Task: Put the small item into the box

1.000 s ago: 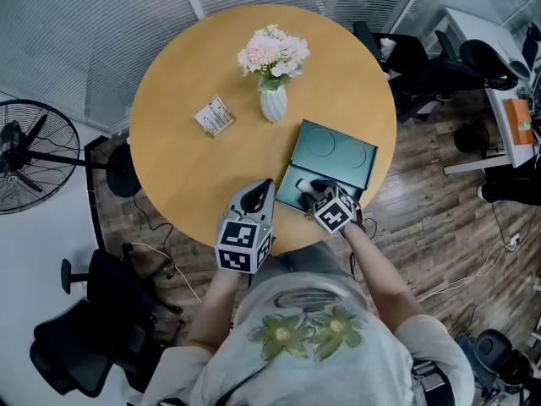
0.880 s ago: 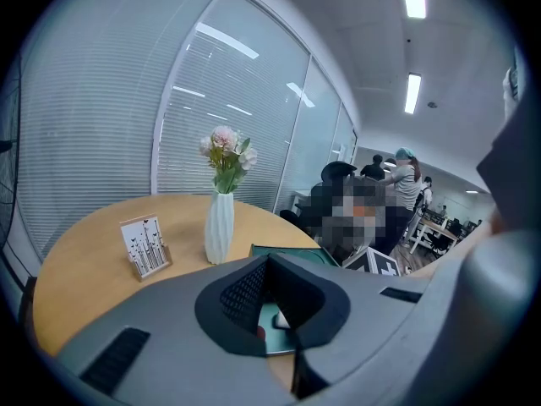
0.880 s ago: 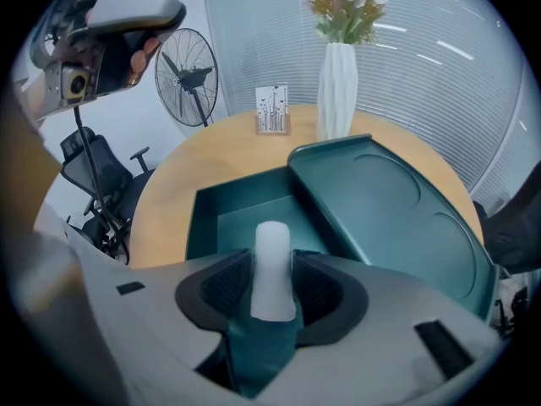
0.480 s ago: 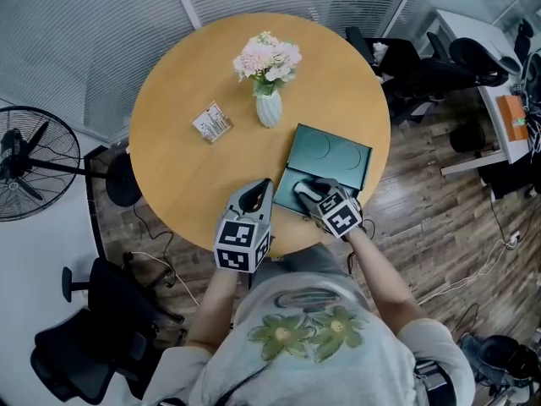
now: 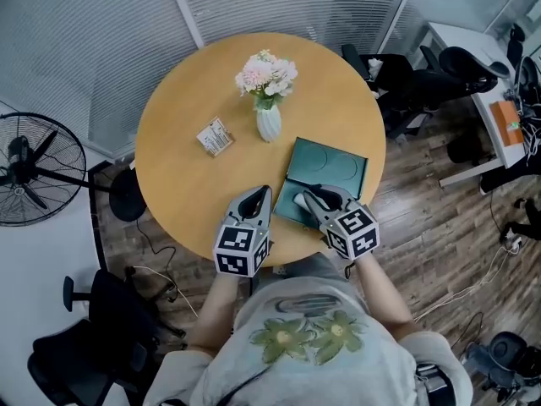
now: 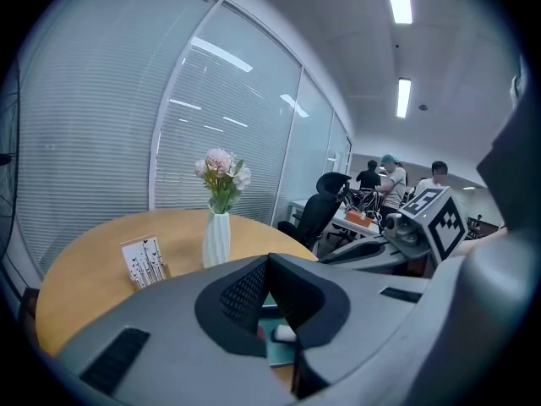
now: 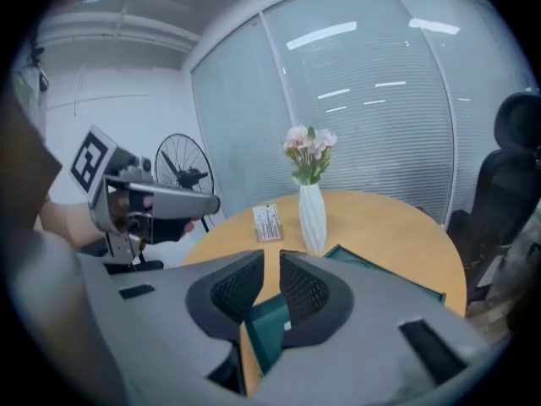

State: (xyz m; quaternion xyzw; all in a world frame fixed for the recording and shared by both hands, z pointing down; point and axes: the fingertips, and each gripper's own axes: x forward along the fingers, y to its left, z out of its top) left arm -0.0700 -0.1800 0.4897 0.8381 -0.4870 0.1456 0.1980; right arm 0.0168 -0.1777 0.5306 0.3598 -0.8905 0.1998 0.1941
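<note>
a: change?
b: right tool (image 7: 271,260) now stands higher above the box (image 5: 334,167), jaws just narrowed, empty; small item (image 6: 282,333) lies inside. left tool (image 6: 269,260) jaws together.
a: clearance?
b: box sits at the bench's (image 5: 186,159) near edge.

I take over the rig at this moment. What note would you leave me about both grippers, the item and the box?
Left gripper: shut, empty.
Right gripper: jaws have just been closing, a narrow gap shows, nothing between them; it hangs over the box.
Small white item: lies inside the open dark green box.
Done: the item is in the box.
Left to do: probably only shutting the box, if wanted.
</note>
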